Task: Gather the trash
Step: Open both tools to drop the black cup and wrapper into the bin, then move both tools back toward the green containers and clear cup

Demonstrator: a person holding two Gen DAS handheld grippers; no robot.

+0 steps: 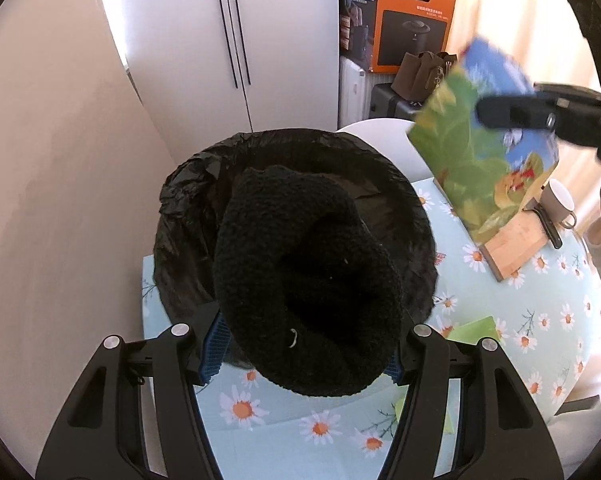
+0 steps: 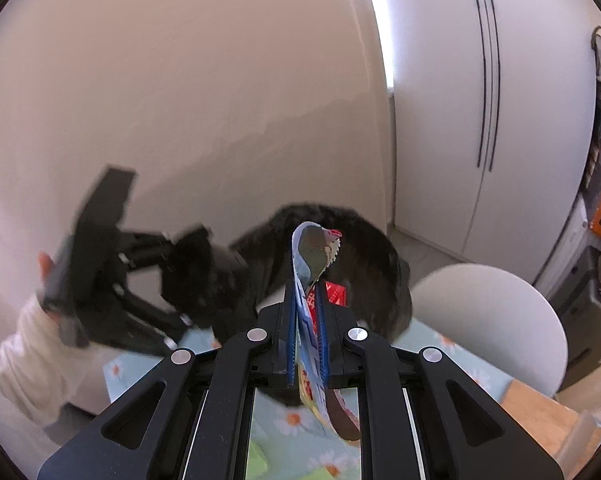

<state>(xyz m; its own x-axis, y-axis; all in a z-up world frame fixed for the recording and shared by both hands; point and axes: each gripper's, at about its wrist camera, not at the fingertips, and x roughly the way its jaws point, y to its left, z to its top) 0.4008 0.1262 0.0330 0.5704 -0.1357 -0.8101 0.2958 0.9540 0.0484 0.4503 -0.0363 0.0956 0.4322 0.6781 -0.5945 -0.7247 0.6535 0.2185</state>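
While the left gripper (image 1: 308, 356) sits low at the near rim of the trash bag (image 1: 188, 216), its fingers (image 1: 214, 350) are clenched on a black fuzzy thing (image 1: 304, 280), some knitted hat or slipper, can't tell which, that hangs over the bag's mouth. The bag lines a bin standing on the tabletop (image 1: 520, 320) near its far left edge, next to the wall.

Right gripper (image 2: 306, 344) is doing the actual trash run: fingers squeezed tight on a snack wrapper (image 2: 314, 264), blue and green with cartoon print, held up in the air over the tabletop to the right of the bag and not over the opening yet. From the left wrist view the wrapper (image 1: 476, 148) is tilted, with the cutting board (image 1: 512, 240) and a mug (image 1: 556, 200) behind it toward the right edge.

Handling guess: that wrapper is feather light, thin, crinkly and probably slick, so it'll flop and curl (the top is already folded over in the right wrist view). Pinching it flat across the middle like now seems the way to go, a corner grip would likely let it slide out. It may cling to the pads on release or drift off target, so I'd get it well over the mouth first. More green scraps (image 1: 474, 330) lie on the tabletop near the front
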